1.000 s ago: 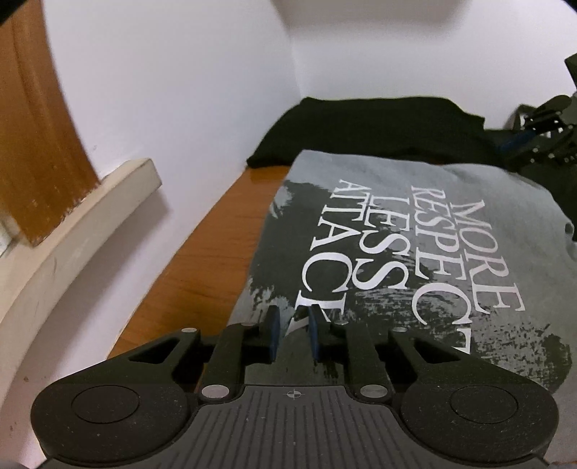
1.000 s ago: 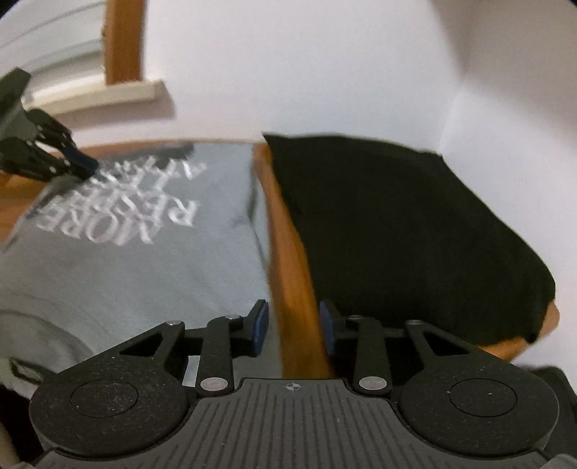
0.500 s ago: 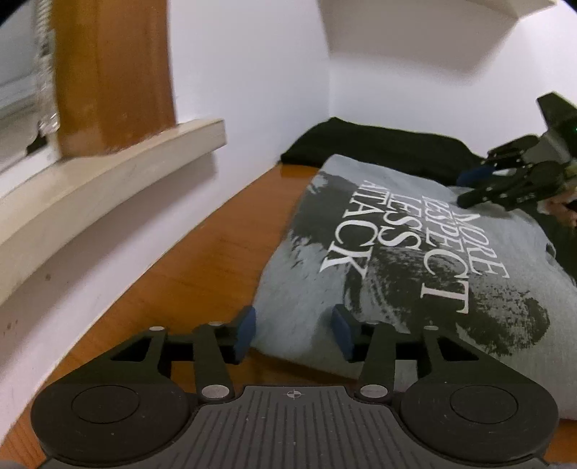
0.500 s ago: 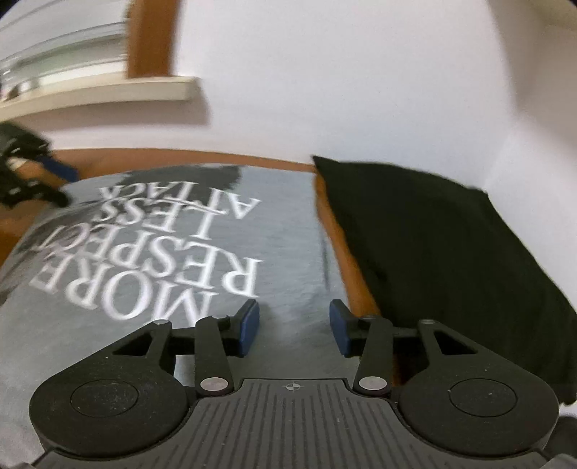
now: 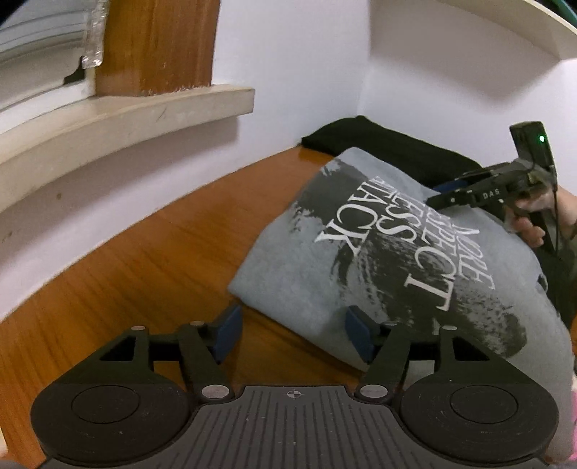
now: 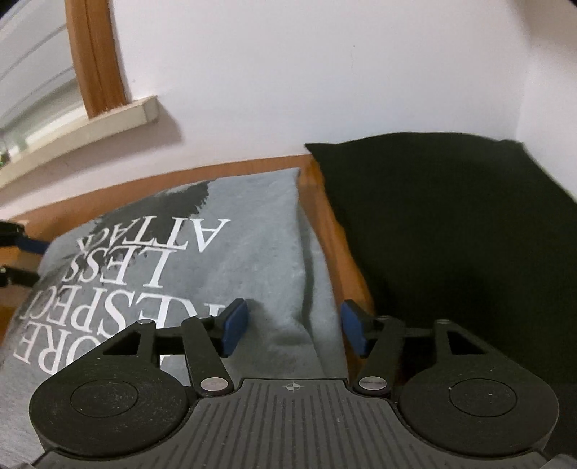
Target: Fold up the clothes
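Note:
A folded grey T-shirt with white lettering lies flat on the wooden table. My left gripper hovers at the shirt's near left corner with its jaws opening. The shirt's edge shows between the pads, which do not press on it. In the right wrist view the same shirt fills the left half. My right gripper hangs over the shirt's right edge, its jaws also opening with nothing pinched. A hand holds the right gripper over the far side of the shirt. The left gripper's fingers peek in at the left border.
A folded black garment lies beside the grey shirt in the corner of the white walls, with a strip of bare table between them. A pale window sill juts out above the table's left side. A white shelf hangs overhead.
Both grippers' jaws have spread wider. The left gripper has drawn back off the print to the shirt's corner and rolled. The right gripper has shifted from the wooden gap onto the shirt's edge.

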